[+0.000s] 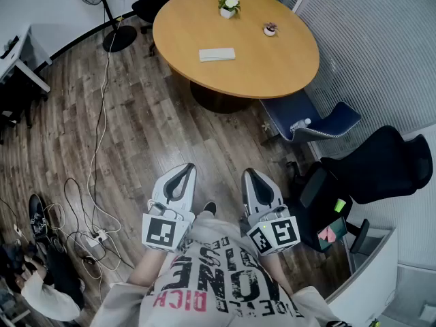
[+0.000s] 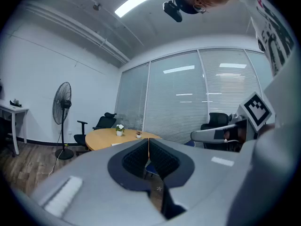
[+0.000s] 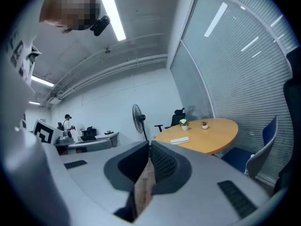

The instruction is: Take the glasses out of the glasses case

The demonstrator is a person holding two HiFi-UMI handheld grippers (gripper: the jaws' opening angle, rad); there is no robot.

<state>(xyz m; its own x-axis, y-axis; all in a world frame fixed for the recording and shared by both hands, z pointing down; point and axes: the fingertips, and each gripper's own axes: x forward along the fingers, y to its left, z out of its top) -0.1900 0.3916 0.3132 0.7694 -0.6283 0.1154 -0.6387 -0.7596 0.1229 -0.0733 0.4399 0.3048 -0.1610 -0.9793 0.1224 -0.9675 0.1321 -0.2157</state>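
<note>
Well ahead of both grippers, across bare wooden floor, stands the round wooden table point(image 1: 272, 60), out of reach from where they hang, so the approach looks not yet begun. A blue office chair point(image 1: 320, 120) is tucked at the table's near edge, ahead and to the right of the right gripper point(image 1: 249, 173), and a black office chair point(image 1: 381, 165) sits farther right, both apparently pushed aside to leave a way in. The left gripper point(image 1: 187, 167) and the right are held side by side close to the person's chest, pointing nearly level at the table. Each has its jaws pressed together with nothing between them, which reads as a carrying pose. The pale flat box point(image 1: 216, 54), which I take to be the glasses case, lies closed on the table's near half, straight ahead of the left gripper. No glasses show, so they are presumably inside. Beyond it stand a flower pot point(image 1: 229, 6) and a smaller pot point(image 1: 270, 29). By count: one table, two grippers, one box, two pots.
</note>
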